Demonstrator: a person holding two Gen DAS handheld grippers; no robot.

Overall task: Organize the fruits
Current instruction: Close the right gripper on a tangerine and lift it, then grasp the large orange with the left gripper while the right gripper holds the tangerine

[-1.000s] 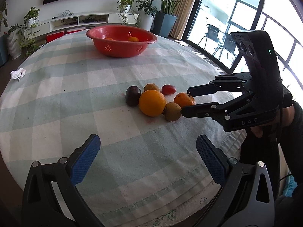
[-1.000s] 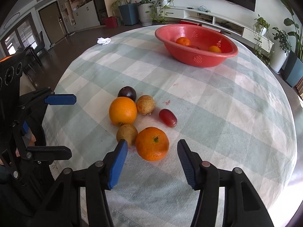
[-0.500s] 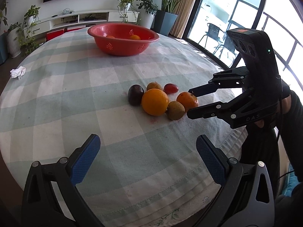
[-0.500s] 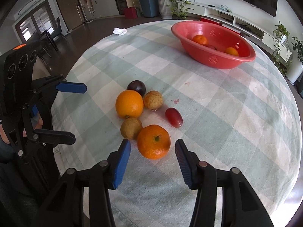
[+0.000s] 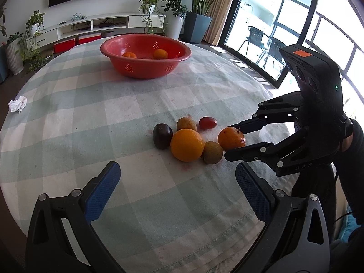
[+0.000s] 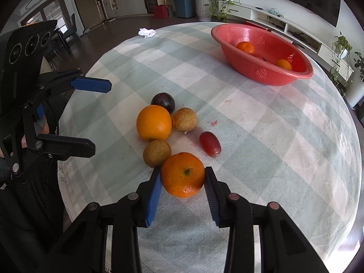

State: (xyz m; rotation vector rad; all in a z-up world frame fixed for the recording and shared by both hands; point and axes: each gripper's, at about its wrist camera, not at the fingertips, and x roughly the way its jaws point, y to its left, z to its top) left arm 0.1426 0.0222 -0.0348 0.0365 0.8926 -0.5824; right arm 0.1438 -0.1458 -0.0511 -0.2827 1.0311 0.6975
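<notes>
My right gripper (image 6: 182, 177) is shut on a tangerine (image 6: 183, 174) at the near side of a fruit cluster; the same tangerine (image 5: 231, 138) shows between the right gripper's fingers (image 5: 232, 142) in the left wrist view. Beside it lie a brown kiwi-like fruit (image 6: 156, 152), a large orange (image 6: 154, 122), a tan round fruit (image 6: 184, 119), a dark plum (image 6: 163, 102) and a red oblong fruit (image 6: 210, 144). My left gripper (image 5: 177, 191) is open and empty, hovering short of the cluster. A red basket (image 6: 268, 72) holds two tangerines at the far side.
The round table (image 5: 91, 113) has a pale green checked cloth. A crumpled white tissue (image 5: 17, 104) lies near its left edge. Beyond the table stand a TV shelf (image 5: 91, 26), potted plants and glass doors.
My right gripper moved forward around the tangerine and closed its fingers onto it. The left gripper stayed open and shifted only slightly.
</notes>
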